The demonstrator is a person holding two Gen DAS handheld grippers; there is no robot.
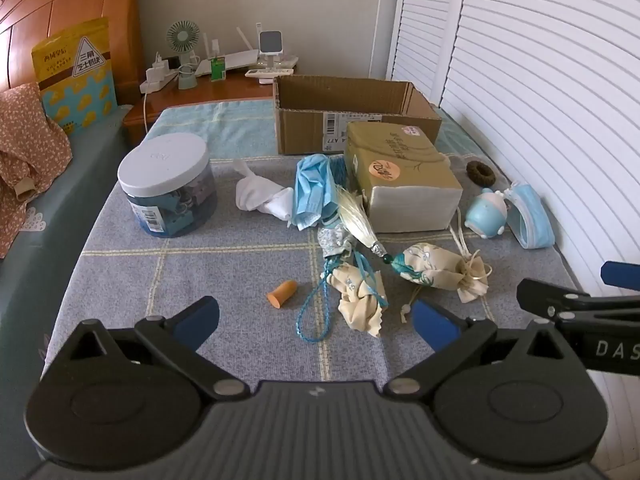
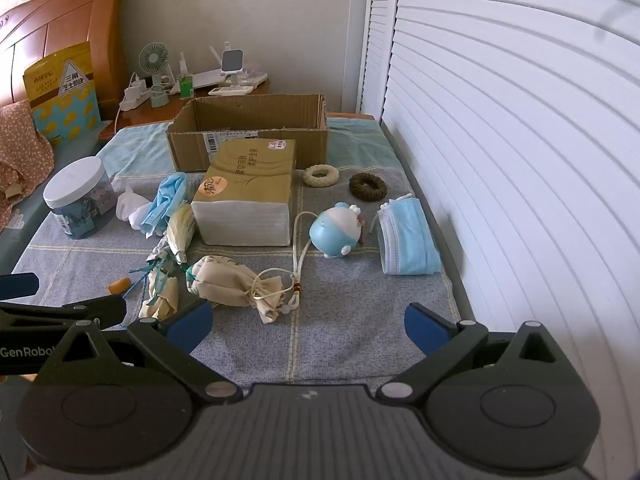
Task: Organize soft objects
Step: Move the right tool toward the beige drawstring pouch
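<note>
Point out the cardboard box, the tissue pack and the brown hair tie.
cardboard box (image 2: pixel 188 148): right wrist view, front wall left of the label.
tissue pack (image 2: pixel 256 168): right wrist view, middle of its olive top face.
brown hair tie (image 2: pixel 356 189): right wrist view, left side of the ring.

A woven, matt blanket (image 2: pixel 340 320) in grey-blue cloth lies under both tools. Ahead of the right tool (image 2: pixel 308 324) stands a rough brown cardboard box (image 2: pixel 248 136), and nearer a tissue pack (image 2: pixel 248 184) in soft, faintly shiny wrap. The blue toy (image 2: pixel 334 232) is smooth glossy plastic. The face mask (image 2: pixel 408 240) looks like thin pleated fabric. Ahead of the left tool (image 1: pixel 316 320), the jar (image 1: pixel 168 192) is clear plastic with a matt white lid. The pouch (image 1: pixel 432 272) is printed cloth. The headboard (image 1: pixel 60 8) is varnished wood.
</note>
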